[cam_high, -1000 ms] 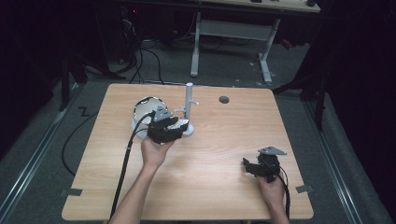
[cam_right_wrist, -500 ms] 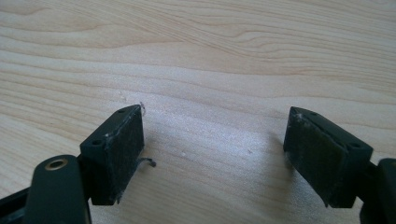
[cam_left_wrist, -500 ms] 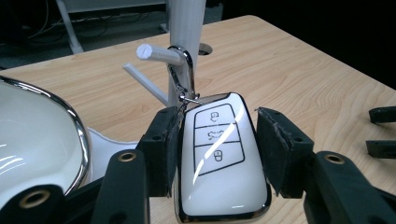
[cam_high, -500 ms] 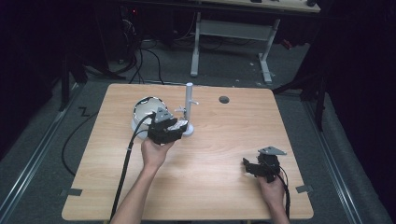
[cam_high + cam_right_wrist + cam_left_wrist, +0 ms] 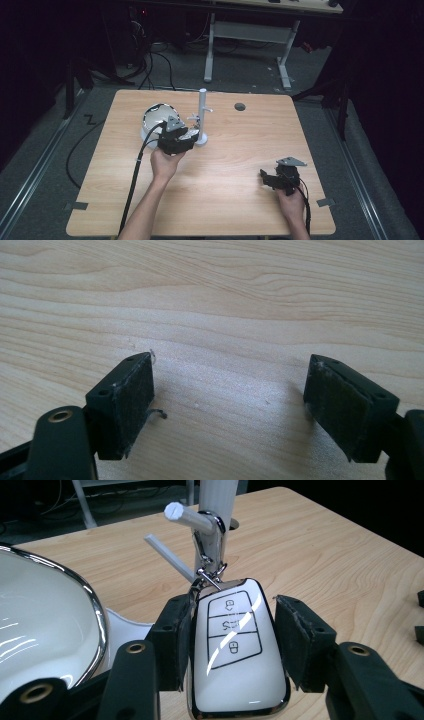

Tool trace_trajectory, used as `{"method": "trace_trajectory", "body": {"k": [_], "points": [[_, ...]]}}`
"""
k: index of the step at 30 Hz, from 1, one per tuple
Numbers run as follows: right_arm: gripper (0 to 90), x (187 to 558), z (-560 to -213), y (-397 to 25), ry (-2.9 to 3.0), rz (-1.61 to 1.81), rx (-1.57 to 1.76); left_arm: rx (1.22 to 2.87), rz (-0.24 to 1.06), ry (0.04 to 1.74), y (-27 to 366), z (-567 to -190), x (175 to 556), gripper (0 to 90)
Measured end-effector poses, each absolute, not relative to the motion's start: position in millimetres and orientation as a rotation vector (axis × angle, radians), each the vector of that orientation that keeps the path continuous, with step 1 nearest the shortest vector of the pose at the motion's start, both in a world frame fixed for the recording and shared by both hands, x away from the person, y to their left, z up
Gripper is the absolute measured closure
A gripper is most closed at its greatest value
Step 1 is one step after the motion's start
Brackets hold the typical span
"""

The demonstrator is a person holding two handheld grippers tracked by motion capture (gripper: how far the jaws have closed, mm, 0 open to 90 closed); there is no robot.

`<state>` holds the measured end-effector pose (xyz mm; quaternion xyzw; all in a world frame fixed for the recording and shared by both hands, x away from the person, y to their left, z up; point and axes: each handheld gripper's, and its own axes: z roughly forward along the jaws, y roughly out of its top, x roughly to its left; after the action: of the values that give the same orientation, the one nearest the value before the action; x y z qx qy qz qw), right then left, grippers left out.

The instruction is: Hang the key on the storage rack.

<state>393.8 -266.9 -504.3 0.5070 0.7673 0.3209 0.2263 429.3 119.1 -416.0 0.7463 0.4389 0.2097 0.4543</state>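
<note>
Centre of the left gripper view, the white car key fob (image 5: 235, 650) hangs by its clip from the peg of the white stand (image 5: 216, 510). The left gripper (image 5: 234, 645) brackets it, left pad touching, right pad apart. It looks like a release or a grab; I cannot tell which. Lower right in the high view, the right gripper (image 5: 272, 179) rests wide open, empty.

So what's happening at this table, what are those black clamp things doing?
A person holds a hand-held gripper in each hand. The left hand-held gripper has a white car key between its jaws, one pad against it and the other just off it. The key's ring hangs on a peg of the small white stand, beside a white bowl. The right hand-held gripper hangs open over bare wooden table, holding nothing.
</note>
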Motion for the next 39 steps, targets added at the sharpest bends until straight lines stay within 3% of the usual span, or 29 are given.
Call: {"method": "trace_trajectory", "body": {"k": [33, 39], "points": [[20.2, 394, -504, -267, 2.115, 0.885, 1.398, 1.974, 0.53, 1.151, 112, -443, 442, 49.6], [20.3, 394, -504, -267, 2.115, 0.884, 1.397, 1.967, 0.527, 1.166, 116, -447, 439, 46.3]]}}
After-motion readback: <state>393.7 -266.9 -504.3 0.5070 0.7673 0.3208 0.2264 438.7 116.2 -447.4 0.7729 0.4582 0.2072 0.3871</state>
